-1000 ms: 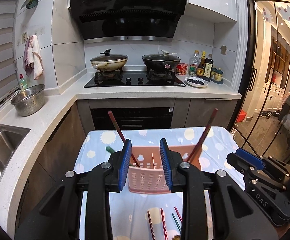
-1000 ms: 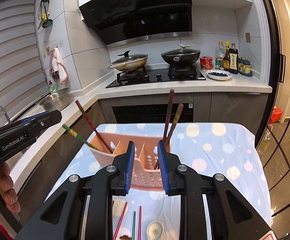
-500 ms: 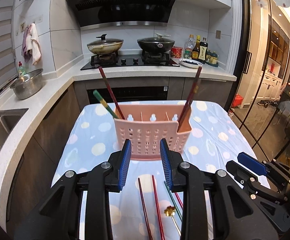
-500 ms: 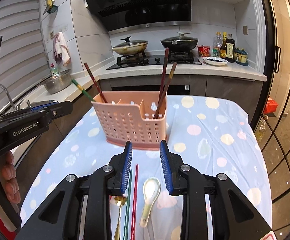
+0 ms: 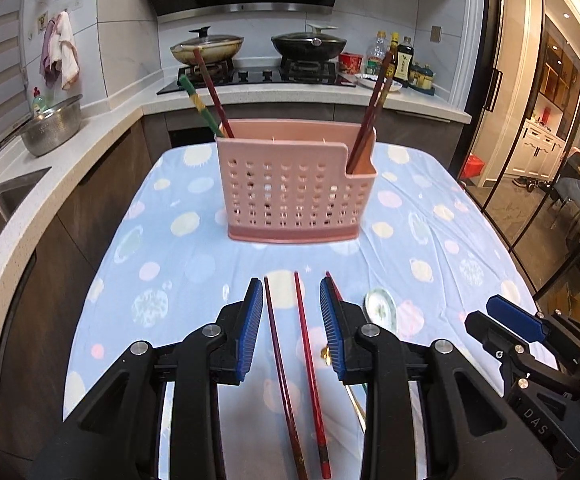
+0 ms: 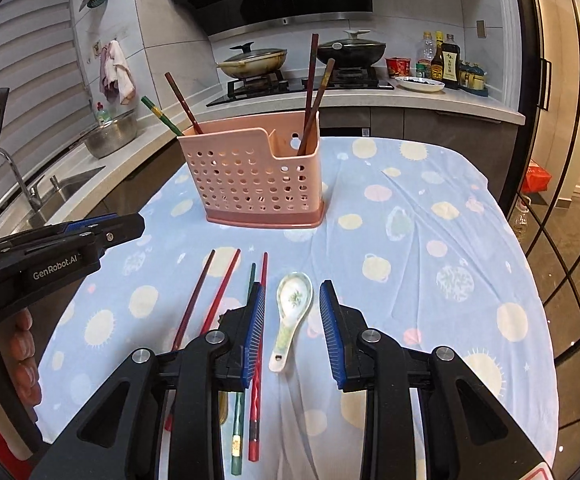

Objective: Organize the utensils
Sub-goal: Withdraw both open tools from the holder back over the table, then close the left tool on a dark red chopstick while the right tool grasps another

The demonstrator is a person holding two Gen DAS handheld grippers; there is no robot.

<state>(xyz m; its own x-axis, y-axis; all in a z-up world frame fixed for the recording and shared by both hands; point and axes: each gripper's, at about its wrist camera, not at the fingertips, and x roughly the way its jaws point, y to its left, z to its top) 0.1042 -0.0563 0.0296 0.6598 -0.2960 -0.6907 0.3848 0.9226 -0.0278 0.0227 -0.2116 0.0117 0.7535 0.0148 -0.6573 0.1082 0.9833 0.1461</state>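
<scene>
A pink perforated holder stands mid-table with a green chopstick and a red one at its left end and two brown ones at its right. My left gripper is open, low over a dark red chopstick and a red chopstick lying between its fingers. My right gripper is open around a white ceramic spoon without touching it. A green chopstick and another red one lie under its left finger.
The table wears a blue dotted cloth. A gold spoon is mostly hidden behind my left gripper's right finger. A counter with a sink, a steel colander and a stove with two pans lies behind. Glass doors stand at the right.
Both grippers have pulled back from the holder and sunk toward the near end of the table. The loose chopsticks and spoon have come up between their fingers.
</scene>
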